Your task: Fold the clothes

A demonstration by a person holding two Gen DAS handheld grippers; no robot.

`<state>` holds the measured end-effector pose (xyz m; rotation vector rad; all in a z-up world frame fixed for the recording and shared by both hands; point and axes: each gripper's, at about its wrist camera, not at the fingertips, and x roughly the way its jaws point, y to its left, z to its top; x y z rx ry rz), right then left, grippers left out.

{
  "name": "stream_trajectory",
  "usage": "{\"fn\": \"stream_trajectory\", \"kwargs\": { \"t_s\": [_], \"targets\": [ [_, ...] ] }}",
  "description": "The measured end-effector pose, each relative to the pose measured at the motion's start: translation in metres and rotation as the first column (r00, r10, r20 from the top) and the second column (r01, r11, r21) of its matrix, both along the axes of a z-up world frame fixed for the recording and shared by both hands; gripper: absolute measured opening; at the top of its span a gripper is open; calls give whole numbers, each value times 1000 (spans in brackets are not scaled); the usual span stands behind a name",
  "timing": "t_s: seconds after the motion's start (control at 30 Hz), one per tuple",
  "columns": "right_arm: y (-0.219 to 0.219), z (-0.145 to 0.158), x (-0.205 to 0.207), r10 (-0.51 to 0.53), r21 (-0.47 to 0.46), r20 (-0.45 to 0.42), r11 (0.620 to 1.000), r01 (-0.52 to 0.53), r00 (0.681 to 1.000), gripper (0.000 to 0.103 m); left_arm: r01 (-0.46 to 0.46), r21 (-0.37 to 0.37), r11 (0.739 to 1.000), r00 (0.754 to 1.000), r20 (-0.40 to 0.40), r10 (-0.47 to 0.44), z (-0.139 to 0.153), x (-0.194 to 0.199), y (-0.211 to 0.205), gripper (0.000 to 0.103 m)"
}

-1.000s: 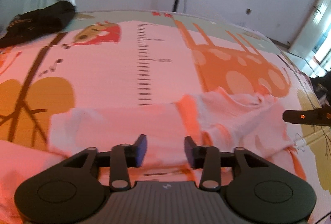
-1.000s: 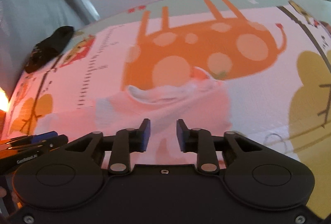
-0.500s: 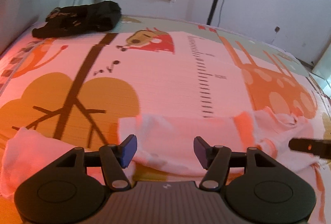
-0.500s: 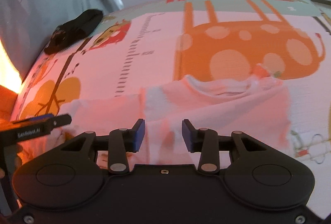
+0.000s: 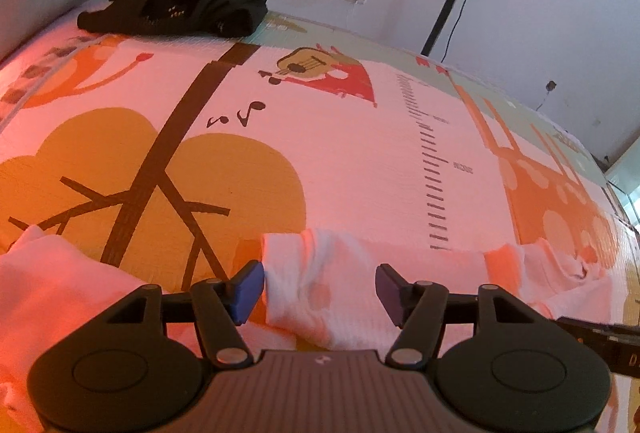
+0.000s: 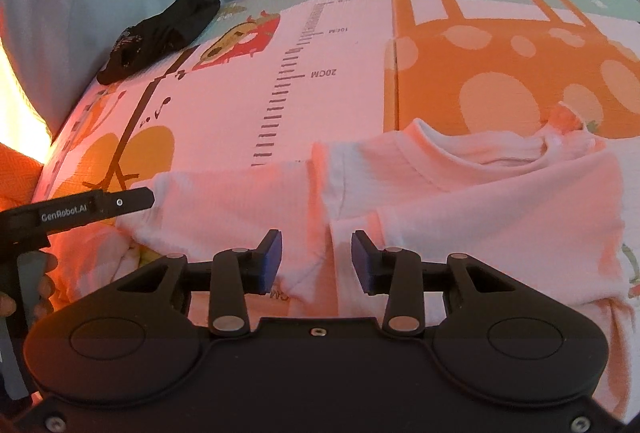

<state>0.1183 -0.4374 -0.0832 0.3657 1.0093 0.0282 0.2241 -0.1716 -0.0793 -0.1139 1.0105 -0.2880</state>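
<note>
The white shirt's (image 6: 480, 201) hem seems cut off below both views

The play mat (image 6: 352, 81) is pink-white with a pale green far border, printed with an orange spotted giraffe, ochre trees on dark brown trunks and black ruler ticks. On the mat lies a white shirt (image 6: 480, 201); at its far corner, a black garment (image 5: 176, 11). Both tools have blue pads (image 6: 269, 261).

We saw the left gripper (image 5: 320, 289) hanging open over the white sleeve (image 5: 316, 285), black clothes (image 5: 176, 11) far beyond.
</note>
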Motion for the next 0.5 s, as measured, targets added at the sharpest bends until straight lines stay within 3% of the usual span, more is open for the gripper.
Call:
{"fn": "stream_trajectory", "kwargs": {
  "t_s": [0.17,0.23,0.33,0.4,0.5],
  "targets": [
    [3,-4,3,25,9,-1,1000,-25,1000,23,-25,-19,1000,999,-34,25,-8,8,4,64],
    [4,-5,3,30,5,7,1000,-30,1000,16,-36,-46,998,998,-52,34,-10,10,6,59],
    [5,-6,4,30,8,12,1000,-30,999,12,-45,-83,996,997,-66,39,-13,11,11,39],
    [4,-7,4,31,13,13,999,-31,999,11,-47,-95,994,996,-75,40,-14,12,12,21],
    [4,-8,4,28,13,18,1000,-29,999,10,-52,-106,993,996,-73,44,-13,12,14,9]
  ]
}}
